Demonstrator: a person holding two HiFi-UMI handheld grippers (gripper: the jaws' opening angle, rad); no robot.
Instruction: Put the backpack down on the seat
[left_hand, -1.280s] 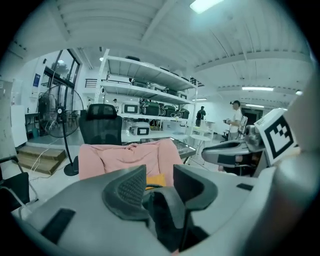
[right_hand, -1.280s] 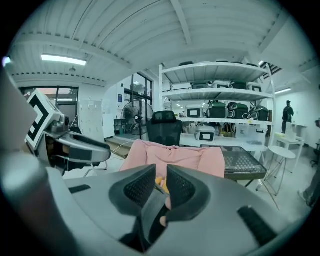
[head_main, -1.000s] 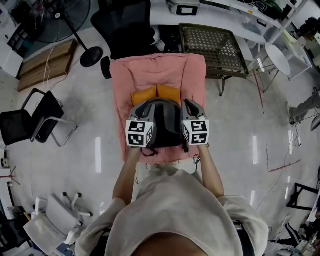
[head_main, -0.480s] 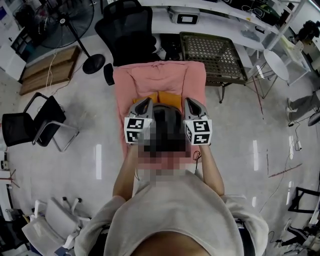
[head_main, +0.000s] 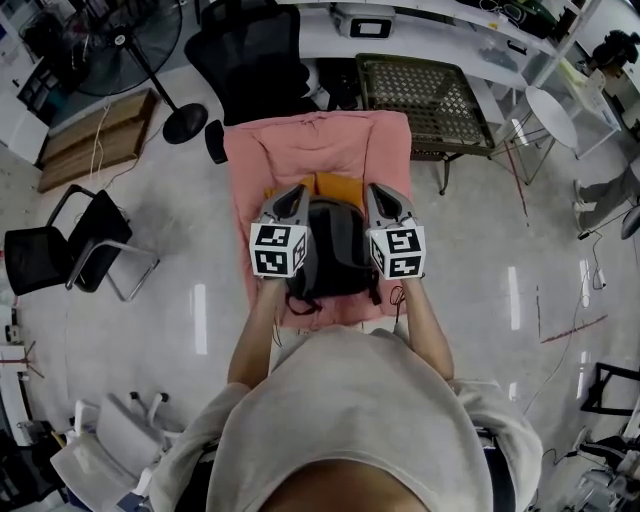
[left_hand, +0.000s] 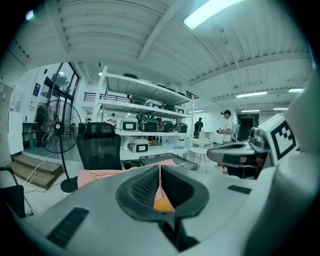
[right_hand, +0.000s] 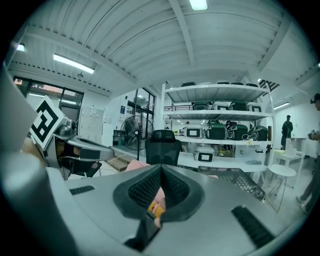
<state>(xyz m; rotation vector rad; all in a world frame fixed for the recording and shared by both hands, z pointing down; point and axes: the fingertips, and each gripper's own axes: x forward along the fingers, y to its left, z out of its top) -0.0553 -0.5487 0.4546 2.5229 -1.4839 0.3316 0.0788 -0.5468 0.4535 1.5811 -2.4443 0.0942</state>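
Note:
A dark grey and black backpack lies on the pink-covered seat, just in front of an orange cushion. My left gripper is at the backpack's left side and my right gripper at its right side, both level with its top. In the left gripper view the left gripper has its pads together, with only pink cover and orange cushion showing below them. In the right gripper view the right gripper is shut the same way. I see no strap or fabric between either pair of pads.
A black office chair stands behind the seat, a floor fan and wooden steps to its left. A wire-mesh table and a white stool are at the right. A black folding chair stands at the far left.
Both grippers have shifted slightly forward along the backpack's sides. The backpack stays in the same place on the seat.

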